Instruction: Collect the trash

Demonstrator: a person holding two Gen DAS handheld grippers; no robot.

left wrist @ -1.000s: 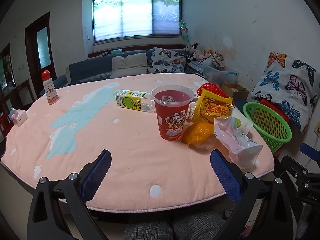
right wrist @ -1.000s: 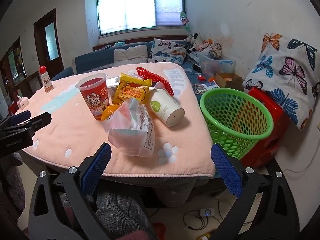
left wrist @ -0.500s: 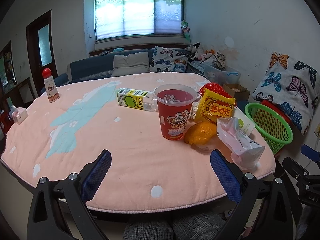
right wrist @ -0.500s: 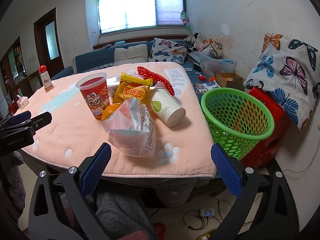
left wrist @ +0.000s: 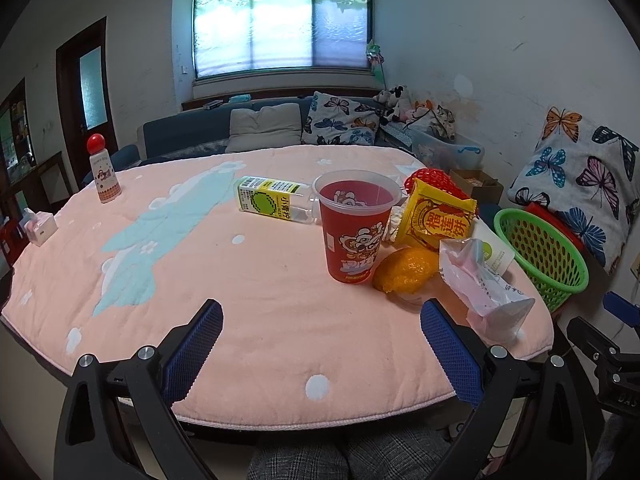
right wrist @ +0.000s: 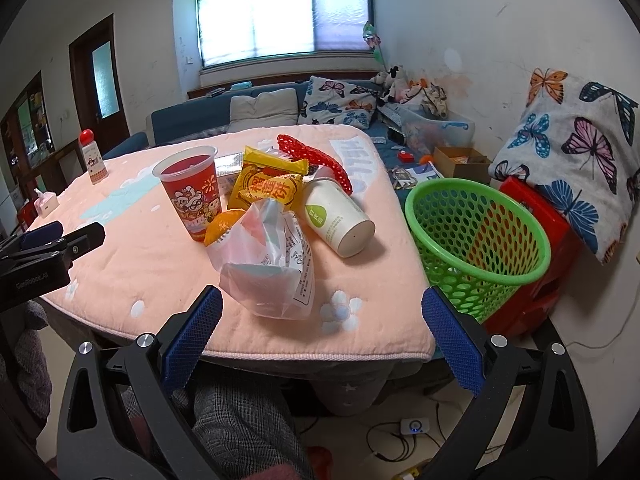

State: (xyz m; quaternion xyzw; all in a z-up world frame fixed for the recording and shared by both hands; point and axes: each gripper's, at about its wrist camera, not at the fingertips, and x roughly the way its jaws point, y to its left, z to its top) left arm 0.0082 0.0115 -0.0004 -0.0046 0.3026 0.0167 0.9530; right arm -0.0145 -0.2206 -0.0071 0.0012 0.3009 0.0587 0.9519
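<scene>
Both the left gripper (left wrist: 320, 344) and right gripper (right wrist: 322, 328) hang spread wide and empty-handed over the desk (left wrist: 248, 304), near the crumpled plastic bag (right wrist: 268, 264).

**Pinks, reds and greens**

The tablecloth (left wrist: 248, 280) is pink with pale-blue and white shapes. The cup (right wrist: 191, 194) is red with cartoon print; the snack packet (right wrist: 269, 187) yellow and red; the basket (right wrist: 476, 244) bright green; the cushion (right wrist: 576, 136) butterfly-patterned.

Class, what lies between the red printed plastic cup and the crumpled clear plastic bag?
An orange peel lies between red cup and bag, seen in both wrist views.
</scene>
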